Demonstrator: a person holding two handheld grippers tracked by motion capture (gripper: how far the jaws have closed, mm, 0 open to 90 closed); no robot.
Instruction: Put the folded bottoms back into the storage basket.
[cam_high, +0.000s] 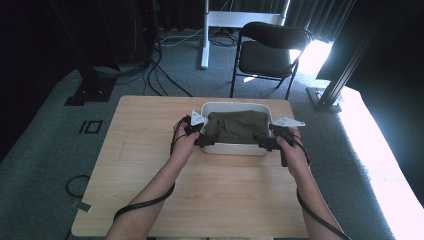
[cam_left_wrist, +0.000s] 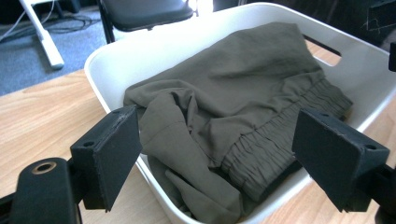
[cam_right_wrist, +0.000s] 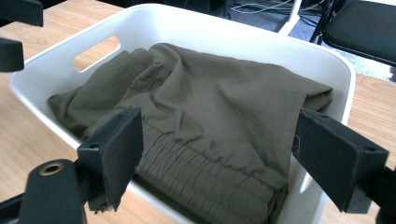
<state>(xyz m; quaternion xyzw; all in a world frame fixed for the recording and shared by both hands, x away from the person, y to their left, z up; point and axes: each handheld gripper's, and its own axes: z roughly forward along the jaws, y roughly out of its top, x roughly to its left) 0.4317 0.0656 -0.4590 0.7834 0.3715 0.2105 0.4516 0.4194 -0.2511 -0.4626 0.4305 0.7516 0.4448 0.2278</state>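
While the olive garment (cam_left_wrist: 243, 98) lies crumpled in the white bin (cam_high: 235, 149) at the table's (cam_high: 150, 165) far edge, bare wood opens nearer. Left gripper (cam_left_wrist: 217, 154) and right gripper (cam_right_wrist: 215, 154) hover at the bin's near corners, jaws spread wide, gripping nothing.

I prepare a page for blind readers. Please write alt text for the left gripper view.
An olive-green garment with an elastic waistband lies crumpled in a white plastic bin on a wooden table. The left gripper is open, its two black jaws wide apart just before the bin's near rim. A black chair stands behind.
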